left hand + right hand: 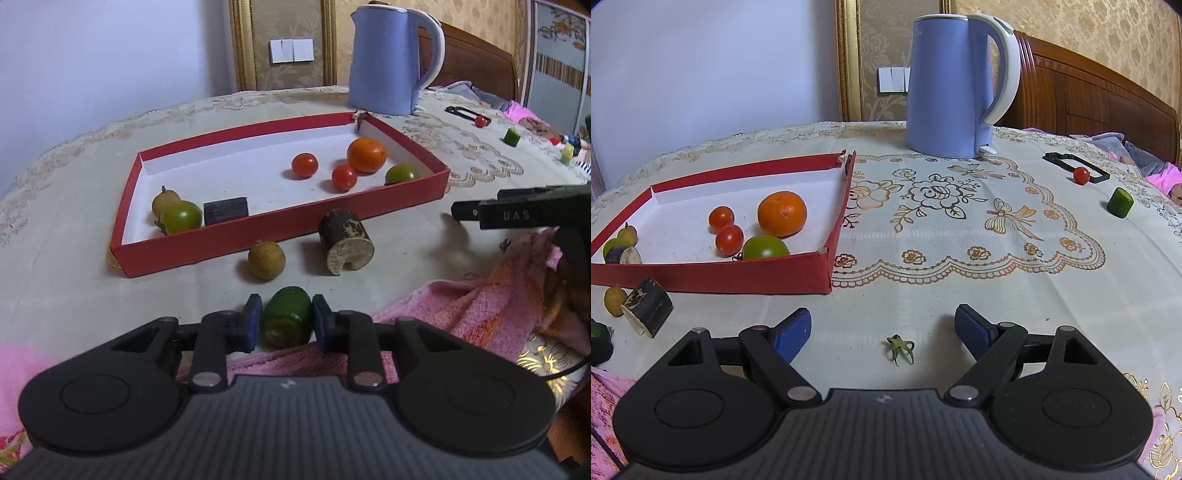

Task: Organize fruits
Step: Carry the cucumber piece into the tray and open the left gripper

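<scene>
My left gripper (286,317) is shut on a green cucumber piece (287,321) at the table's near edge. A brown longan (266,259) and a dark sugarcane stub (345,236) lie just beyond it, in front of the red tray (280,236). The tray holds an orange (366,155), two red tomatoes (304,165), green tomatoes (181,218), a longan and a dark block (225,210). My right gripper (882,328) is open and empty over the cloth, above a small green stem (900,348). A red tomato (1081,175) and a cucumber piece (1120,202) lie far right.
A blue kettle (951,85) stands at the back of the table. A black frame (1075,166) lies beside the far red tomato. A pink towel (480,306) is bunched at the near right edge. The right gripper's finger (480,212) shows in the left wrist view.
</scene>
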Demonstrator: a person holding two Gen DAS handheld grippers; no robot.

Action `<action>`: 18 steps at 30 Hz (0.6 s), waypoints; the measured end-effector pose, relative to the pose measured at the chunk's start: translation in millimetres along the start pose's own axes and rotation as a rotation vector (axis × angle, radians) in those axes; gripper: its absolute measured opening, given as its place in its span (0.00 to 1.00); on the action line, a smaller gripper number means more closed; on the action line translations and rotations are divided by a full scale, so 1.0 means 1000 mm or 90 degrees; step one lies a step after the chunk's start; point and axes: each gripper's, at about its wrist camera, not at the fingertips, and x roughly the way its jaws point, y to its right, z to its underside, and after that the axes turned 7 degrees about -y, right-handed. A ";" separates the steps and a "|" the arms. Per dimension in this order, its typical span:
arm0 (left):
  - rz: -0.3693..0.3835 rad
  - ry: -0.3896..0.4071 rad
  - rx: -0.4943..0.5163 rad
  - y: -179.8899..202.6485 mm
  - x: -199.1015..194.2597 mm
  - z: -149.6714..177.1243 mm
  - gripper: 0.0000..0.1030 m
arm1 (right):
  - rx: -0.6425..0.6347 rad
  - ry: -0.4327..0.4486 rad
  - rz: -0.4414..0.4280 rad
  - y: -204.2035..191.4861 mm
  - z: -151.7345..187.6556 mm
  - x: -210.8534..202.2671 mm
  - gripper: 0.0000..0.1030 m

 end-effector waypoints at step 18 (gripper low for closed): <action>-0.089 0.119 -0.041 -0.012 0.005 -0.079 0.25 | 0.001 0.000 -0.001 0.000 0.000 0.000 0.83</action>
